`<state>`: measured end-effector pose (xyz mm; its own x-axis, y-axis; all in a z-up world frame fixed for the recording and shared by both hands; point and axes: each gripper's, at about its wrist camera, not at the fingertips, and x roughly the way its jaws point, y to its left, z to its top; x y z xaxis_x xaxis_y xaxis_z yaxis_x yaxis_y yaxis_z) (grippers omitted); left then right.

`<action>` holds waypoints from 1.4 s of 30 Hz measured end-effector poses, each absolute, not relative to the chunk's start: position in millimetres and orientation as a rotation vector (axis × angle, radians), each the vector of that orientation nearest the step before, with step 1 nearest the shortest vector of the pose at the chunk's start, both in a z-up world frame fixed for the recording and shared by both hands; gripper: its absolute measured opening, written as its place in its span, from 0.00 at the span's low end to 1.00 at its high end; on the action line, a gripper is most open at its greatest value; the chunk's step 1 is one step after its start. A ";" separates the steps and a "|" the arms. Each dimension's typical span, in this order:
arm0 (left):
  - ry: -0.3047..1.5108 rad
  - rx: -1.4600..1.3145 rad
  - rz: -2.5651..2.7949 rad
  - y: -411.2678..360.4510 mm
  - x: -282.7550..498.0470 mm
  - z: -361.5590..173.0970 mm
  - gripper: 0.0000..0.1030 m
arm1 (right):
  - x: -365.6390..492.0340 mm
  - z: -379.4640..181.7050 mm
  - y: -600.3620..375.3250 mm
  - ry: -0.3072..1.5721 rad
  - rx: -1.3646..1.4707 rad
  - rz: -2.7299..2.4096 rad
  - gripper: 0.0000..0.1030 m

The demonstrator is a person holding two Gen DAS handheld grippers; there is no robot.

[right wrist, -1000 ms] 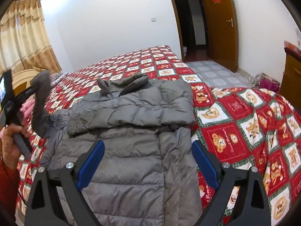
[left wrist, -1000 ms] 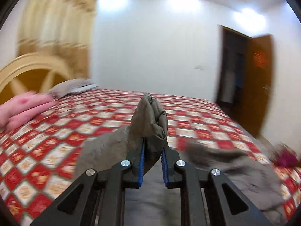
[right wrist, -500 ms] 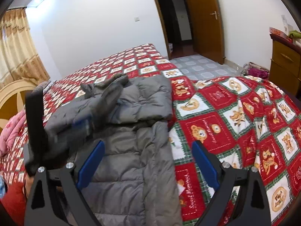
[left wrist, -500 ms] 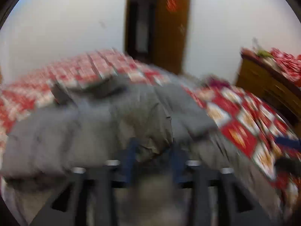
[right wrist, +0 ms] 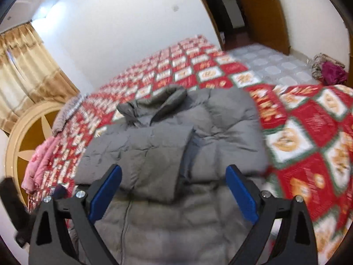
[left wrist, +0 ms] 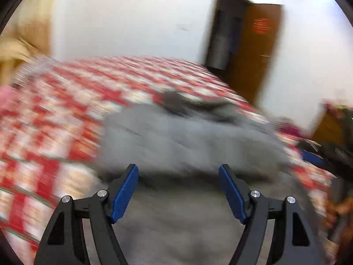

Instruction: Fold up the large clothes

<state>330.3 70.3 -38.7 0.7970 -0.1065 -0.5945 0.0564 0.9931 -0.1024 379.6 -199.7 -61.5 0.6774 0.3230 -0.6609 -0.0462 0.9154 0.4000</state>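
A grey puffer jacket [right wrist: 176, 145] lies flat on the red patterned bedspread [right wrist: 308, 132], collar at the far end. Both sleeves are folded across its chest. It also shows, blurred, in the left wrist view [left wrist: 187, 141]. My left gripper [left wrist: 178, 187] is open and empty, above the jacket's lower body. My right gripper [right wrist: 174, 190] is open and empty, above the jacket's lower half near the zip. The right gripper shows at the right edge of the left wrist view [left wrist: 326, 154].
A wooden headboard [right wrist: 26, 137] and pink pillows [right wrist: 39, 161] are at the left. An open brown door [left wrist: 253, 50] and tiled floor [right wrist: 275, 64] lie beyond the bed. A pile of clothes [right wrist: 328, 68] sits on the floor. A wooden dresser [left wrist: 328, 123] stands at the right.
My left gripper carried the left sleeve across the jacket's chest, let it go and opened. It has drawn back. The right gripper moved in over the jacket.
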 end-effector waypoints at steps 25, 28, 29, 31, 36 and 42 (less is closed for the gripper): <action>0.895 -0.142 0.240 119.9 415.7 -150.6 0.93 | 432.0 -136.0 -165.1 0.913 -0.095 -0.014 0.30; 0.923 -0.146 0.177 126.5 406.8 -138.1 0.93 | 427.2 -122.2 -177.4 0.947 -0.033 0.015 0.41; 0.921 -0.146 0.157 128.5 401.0 -130.5 0.93 | 420.4 -112.2 -184.3 0.936 0.003 0.032 0.52; 0.870 -0.157 0.131 138.0 384.9 -107.5 0.93 | 399.0 -84.5 -201.2 0.855 0.057 0.040 0.73; 0.744 -0.173 0.108 158.9 380.6 -38.1 0.93 | 382.8 -23.1 -223.0 0.749 0.099 0.072 0.89; 0.809 -0.192 -0.002 131.5 456.2 -12.3 0.93 | 458.3 -18.9 -211.1 0.863 0.242 0.173 0.92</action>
